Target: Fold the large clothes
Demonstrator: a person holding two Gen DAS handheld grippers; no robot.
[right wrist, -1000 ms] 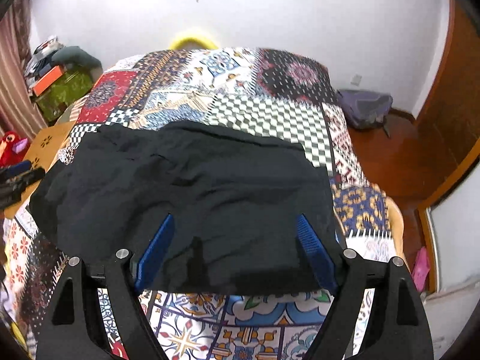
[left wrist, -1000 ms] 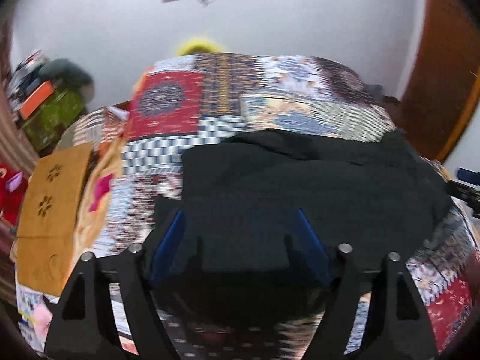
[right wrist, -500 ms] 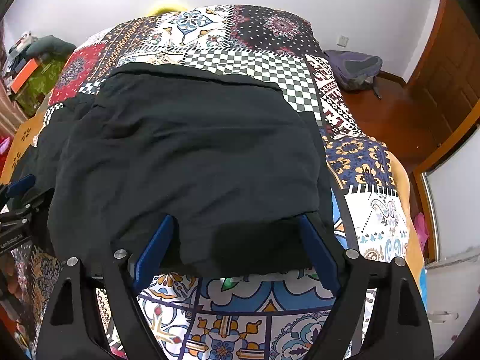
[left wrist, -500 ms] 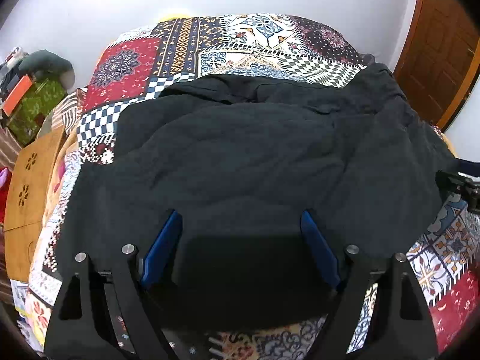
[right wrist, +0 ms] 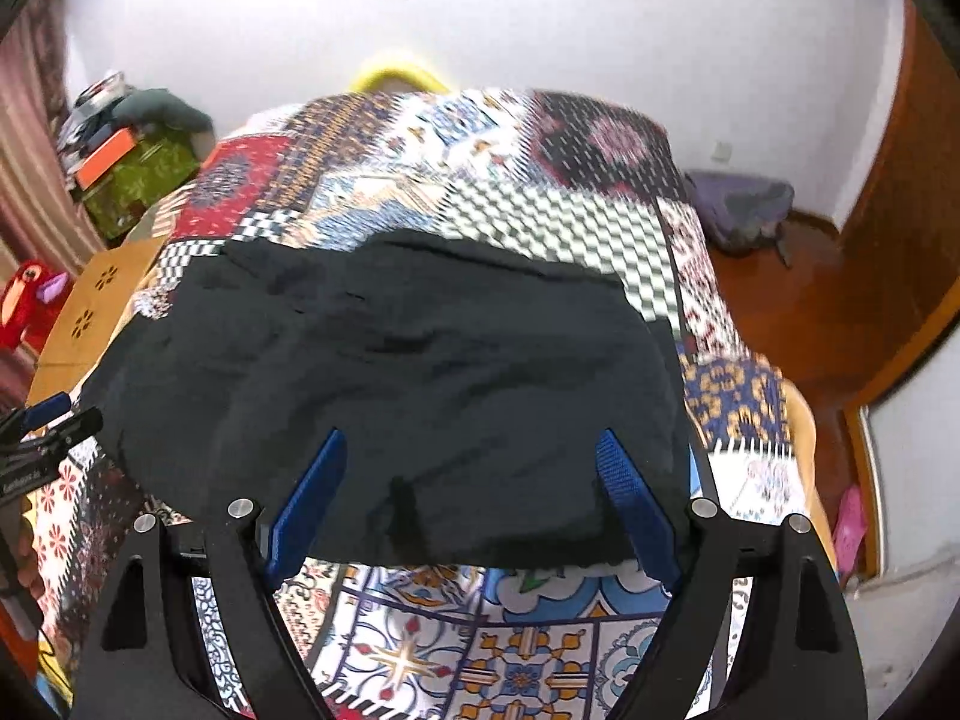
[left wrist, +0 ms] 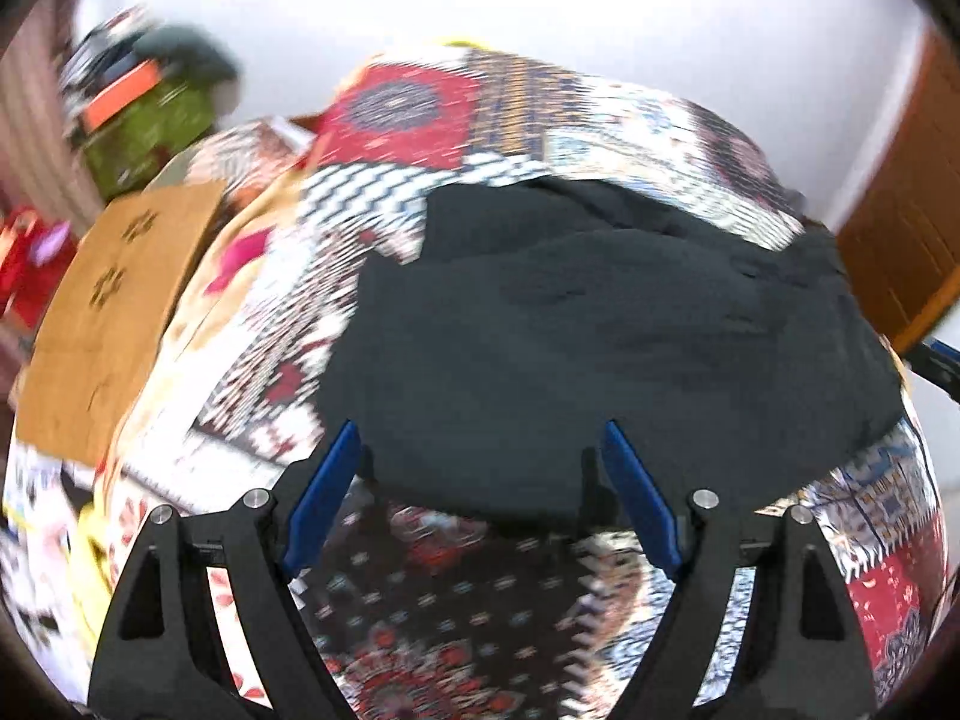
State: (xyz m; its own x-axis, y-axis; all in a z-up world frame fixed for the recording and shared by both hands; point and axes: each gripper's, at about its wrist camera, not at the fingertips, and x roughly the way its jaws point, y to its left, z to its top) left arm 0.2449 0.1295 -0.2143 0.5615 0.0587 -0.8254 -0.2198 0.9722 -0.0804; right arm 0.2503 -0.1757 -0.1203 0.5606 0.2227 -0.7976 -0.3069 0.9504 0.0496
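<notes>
A large black garment (left wrist: 600,330) lies crumpled across the patchwork bedspread (left wrist: 456,618); the left wrist view is blurred. My left gripper (left wrist: 480,438) hovers open over the garment's near left edge, with nothing pinched between its blue pads (left wrist: 324,492). In the right wrist view the same garment (right wrist: 390,372) fills the middle of the bedspread (right wrist: 528,648). My right gripper (right wrist: 471,438) stands open above its near right edge, its pads apart and holding nothing. The left gripper (right wrist: 42,420) shows at that view's left edge, and the right gripper (left wrist: 936,360) at the other view's right edge.
A tan wooden board with flower cut-outs (left wrist: 114,312) sits beside the bed's left side. Beyond it are a green bag with an orange box (right wrist: 138,174) and a red toy (right wrist: 24,300). A purple backpack (right wrist: 744,210) lies on the floor by the wooden door (right wrist: 900,180).
The left gripper was close over the middle of the garment and has drawn back to its left edge. The right gripper lifted a little. Both stayed open, and the garment lies as before.
</notes>
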